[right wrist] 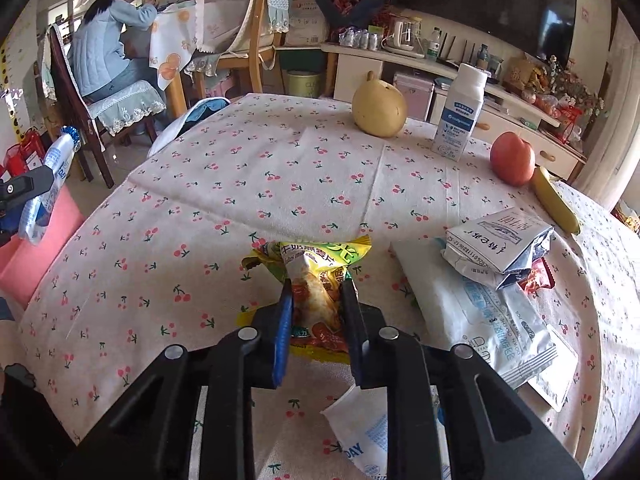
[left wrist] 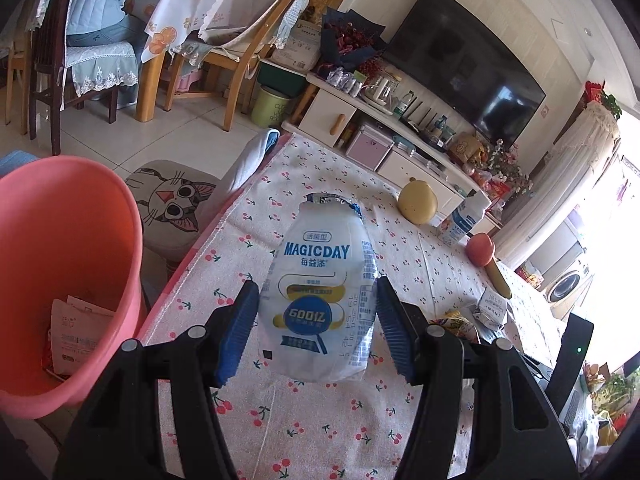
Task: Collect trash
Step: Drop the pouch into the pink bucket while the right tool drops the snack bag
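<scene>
There, a white Magicday bottle hung pinched between the left gripper's blue pads, the pink bucket off to its left; the right gripper had clamped onto a yellow snack wrapper on the cherry-print tablecloth.

- My left gripper is a matte black plastic frame, splayed in two forked arms across the bottom of its frame.
- Its fingers carry ribbed blue pads on their inner faces.
- Round silver pivot pins sit in pairs on each arm, at lower left and lower right.
- My right gripper is the same black build; one blue pad shows left of centre, the other finger looks black.
- Four silver pins line its lower middle.
</scene>
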Demonstrator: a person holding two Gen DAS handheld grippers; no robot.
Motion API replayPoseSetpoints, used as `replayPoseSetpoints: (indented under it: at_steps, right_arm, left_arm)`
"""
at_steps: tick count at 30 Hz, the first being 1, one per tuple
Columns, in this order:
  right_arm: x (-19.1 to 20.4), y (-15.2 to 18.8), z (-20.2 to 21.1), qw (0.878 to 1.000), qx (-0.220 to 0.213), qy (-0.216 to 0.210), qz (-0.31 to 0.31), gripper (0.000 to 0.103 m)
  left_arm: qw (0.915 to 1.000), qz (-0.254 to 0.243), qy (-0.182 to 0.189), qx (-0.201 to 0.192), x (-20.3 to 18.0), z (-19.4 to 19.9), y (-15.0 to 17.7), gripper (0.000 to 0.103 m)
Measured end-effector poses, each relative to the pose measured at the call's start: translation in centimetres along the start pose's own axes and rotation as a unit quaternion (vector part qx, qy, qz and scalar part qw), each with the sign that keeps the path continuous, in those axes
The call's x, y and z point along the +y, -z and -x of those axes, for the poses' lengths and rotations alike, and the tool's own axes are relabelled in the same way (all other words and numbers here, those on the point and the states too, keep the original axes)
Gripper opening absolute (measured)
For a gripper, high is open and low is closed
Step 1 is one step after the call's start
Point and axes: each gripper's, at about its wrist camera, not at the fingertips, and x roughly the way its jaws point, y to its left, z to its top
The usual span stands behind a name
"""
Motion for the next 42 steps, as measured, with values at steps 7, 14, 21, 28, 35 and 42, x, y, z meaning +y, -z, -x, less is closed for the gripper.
replayPoseSetpoints:
  at_steps: [7, 14, 21, 28, 35, 42]
  right_arm:
    - [2.6, -2.1, 2.6, 0.999, -0.031, -0.037, -0.002, 0.024]
    - [7.5, -5.4, 4.8, 0.993, -0.057, -0.105, 0.012, 0.024]
    - [14.6, -8.4, 5.6, 0.979, -0.064, -0.186, 0.045, 0.024]
    - [22.3, -10.1, 4.9, 0.964, -0.054, -0.245, 0.091, 0.024]
    - [27.2, -10.1, 2.9, 0.955, -0.029, -0.274, 0.109, 0.024]
    - [28.8, -9.8, 0.8, 0.954, -0.005, -0.282, 0.104, 0.037]
  left_arm:
    - [0.999, 0.017, -0.026, -0.031, 1.4, 1.5, -0.9, 0.061]
    - [0.9945, 0.038, -0.065, -0.072, 3.5, 3.6, -2.0, 0.061]
    - [0.9752, 0.095, -0.161, -0.119, 8.1, 6.5, -3.6, 0.061]
    - [0.9514, 0.158, -0.232, -0.127, 13.0, 8.2, -4.4, 0.061]
    - [0.9385, 0.201, -0.258, -0.109, 16.2, 8.3, -4.4, 0.061]
    - [0.9216, 0.234, -0.29, -0.108, 17.9, 8.7, -4.4, 0.081]
